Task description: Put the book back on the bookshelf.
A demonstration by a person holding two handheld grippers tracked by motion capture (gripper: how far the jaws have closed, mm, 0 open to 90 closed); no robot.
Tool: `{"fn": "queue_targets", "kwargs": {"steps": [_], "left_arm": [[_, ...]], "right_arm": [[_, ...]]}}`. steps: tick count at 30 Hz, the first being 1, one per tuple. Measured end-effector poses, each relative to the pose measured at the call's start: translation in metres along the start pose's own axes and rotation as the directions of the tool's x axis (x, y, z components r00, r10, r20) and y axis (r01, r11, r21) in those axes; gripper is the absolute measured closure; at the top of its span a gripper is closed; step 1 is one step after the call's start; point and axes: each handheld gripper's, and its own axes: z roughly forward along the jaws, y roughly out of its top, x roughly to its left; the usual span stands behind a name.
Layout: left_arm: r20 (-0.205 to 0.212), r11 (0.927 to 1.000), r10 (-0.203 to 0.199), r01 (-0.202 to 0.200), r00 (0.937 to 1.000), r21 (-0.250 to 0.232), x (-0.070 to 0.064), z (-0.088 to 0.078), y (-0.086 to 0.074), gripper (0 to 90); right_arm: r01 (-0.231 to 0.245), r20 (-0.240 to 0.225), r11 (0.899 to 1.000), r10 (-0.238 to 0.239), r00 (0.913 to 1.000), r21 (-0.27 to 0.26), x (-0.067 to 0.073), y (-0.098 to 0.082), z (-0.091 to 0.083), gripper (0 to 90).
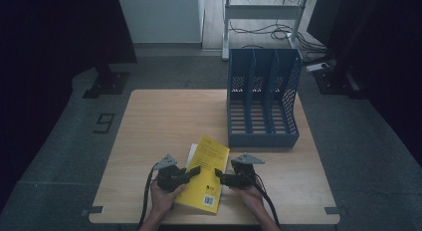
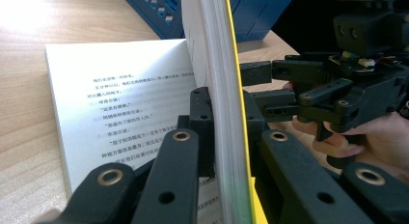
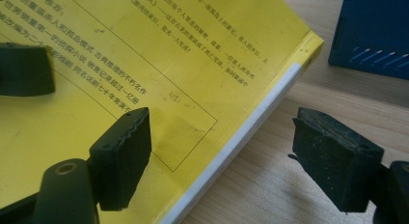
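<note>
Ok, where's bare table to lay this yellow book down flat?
Bare wood runs along the table's left half, left of the yellow book and blue file rack. A narrower strip lies right of the right claw, below the rack. The near middle is crowded.

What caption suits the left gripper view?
Left gripper clamps the yellow book's raised pages, one printed page lying flat.

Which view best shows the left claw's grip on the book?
Left gripper view: the left claw is shut on the book, pages lifted. High view shows the grip small; right gripper view shows the yellow cover.
</note>
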Motion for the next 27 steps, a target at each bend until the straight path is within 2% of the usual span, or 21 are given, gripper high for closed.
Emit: {"fn": "queue_targets", "kwargs": {"steps": [8,13,21,27], "left_arm": [[0.002,0.9991,0.039,-0.039,0.9993,-0.019,-0.006,-0.005,0.004,82.4],[0.006,0.9978,0.06,-0.06,0.9982,-0.027,-0.01,-0.009,0.006,82.6],[0.017,0.9977,0.06,-0.06,0.998,-0.033,-0.011,-0.01,0.007,82.8],[0.029,0.9965,0.072,-0.071,0.997,-0.044,-0.015,-0.014,0.01,82.8]], "right_arm": [[0.01,-0.005,1.0,-0.01,0.9999,-0.015,-0.001,0.002,-0.004,21.0],[-0.005,-0.015,0.999,0.004,0.9999,-0.032,-0.003,0.003,-0.007,20.9],[0.0,-0.022,0.999,-0.001,0.9998,-0.039,-0.004,0.004,-0.008,20.6],[-0.016,-0.058,0.998,0.012,0.9983,-0.067,-0.003,0.006,-0.011,20.4]]}}
